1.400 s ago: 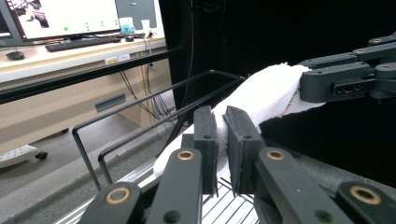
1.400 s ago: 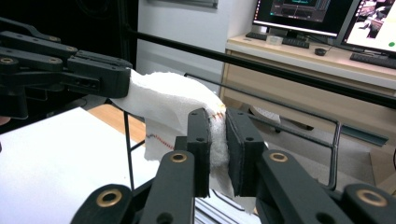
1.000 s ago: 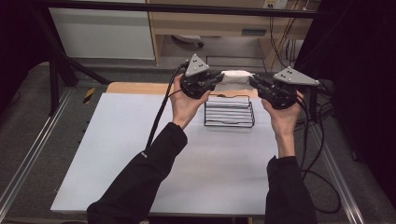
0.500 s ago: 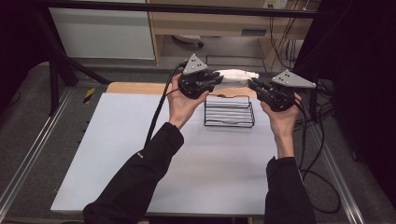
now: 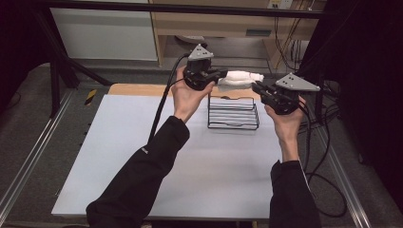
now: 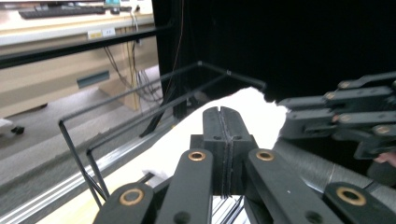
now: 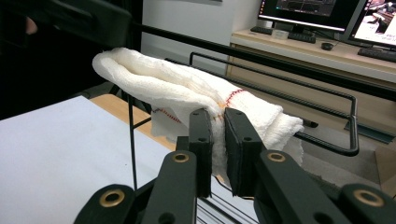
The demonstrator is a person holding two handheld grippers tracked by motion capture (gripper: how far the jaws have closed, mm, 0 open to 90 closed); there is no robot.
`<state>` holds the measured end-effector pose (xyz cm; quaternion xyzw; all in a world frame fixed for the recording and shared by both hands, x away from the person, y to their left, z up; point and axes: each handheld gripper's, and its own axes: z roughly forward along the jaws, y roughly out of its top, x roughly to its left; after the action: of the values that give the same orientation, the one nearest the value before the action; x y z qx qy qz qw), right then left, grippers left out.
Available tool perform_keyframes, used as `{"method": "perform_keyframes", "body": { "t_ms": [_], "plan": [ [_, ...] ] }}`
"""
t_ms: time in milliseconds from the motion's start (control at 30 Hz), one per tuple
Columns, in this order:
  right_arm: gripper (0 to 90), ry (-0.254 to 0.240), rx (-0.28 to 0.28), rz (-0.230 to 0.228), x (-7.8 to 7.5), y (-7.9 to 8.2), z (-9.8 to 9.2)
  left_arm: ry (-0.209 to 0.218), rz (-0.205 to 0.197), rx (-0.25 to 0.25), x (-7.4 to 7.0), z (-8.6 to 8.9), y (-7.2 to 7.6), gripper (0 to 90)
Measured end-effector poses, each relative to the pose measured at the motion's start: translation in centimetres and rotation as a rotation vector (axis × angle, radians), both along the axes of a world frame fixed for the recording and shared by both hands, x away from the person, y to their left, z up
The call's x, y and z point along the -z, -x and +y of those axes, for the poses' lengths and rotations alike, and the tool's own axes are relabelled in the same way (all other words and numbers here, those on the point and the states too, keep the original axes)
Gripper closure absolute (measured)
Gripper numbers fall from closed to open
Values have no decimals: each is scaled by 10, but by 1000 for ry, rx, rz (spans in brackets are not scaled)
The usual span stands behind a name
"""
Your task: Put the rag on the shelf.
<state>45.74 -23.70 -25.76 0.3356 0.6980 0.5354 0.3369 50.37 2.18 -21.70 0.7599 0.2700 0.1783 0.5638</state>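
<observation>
Left gripper blocks most of the cloth, so can't tell how much it's pinching. Rack is partly behind both hands.

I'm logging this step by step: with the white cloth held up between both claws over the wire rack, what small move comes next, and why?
Probably lower both hands together to drape the white cloth over the wire rack. The left claw, whose jaws have just been closing, and the right claw each pinch one end, and the cloth hangs stretched just above the rack's far top bar.
</observation>
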Motion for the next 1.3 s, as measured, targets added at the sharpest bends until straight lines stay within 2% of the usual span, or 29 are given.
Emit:
{"method": "perform_keyframes", "body": {
  "t_ms": [133,333,567,867,933,1033,1100,1300],
  "plan": [
    [813,14,-4,0,2,1,-1,-24,21,19,7,-2,-2,897],
    [787,11,-6,11,4,1,-1,-64,18,36,18,-3,2,897],
    [700,17,-15,40,3,3,-3,-79,28,32,24,-4,-2,898],
    [601,-6,-35,15,-6,10,-1,-116,19,21,28,-7,-3,900],
    [633,-3,-41,17,-7,11,1,-118,21,19,29,-8,-3,900],
    [778,-11,-49,51,-5,7,3,-117,19,16,32,-9,-4,900],
    [834,-18,-47,69,-1,2,4,-123,14,14,34,-9,-4,900],
    [894,-25,0,117,10,-14,6,-126,13,10,42,-10,-9,900]
  ]
}}
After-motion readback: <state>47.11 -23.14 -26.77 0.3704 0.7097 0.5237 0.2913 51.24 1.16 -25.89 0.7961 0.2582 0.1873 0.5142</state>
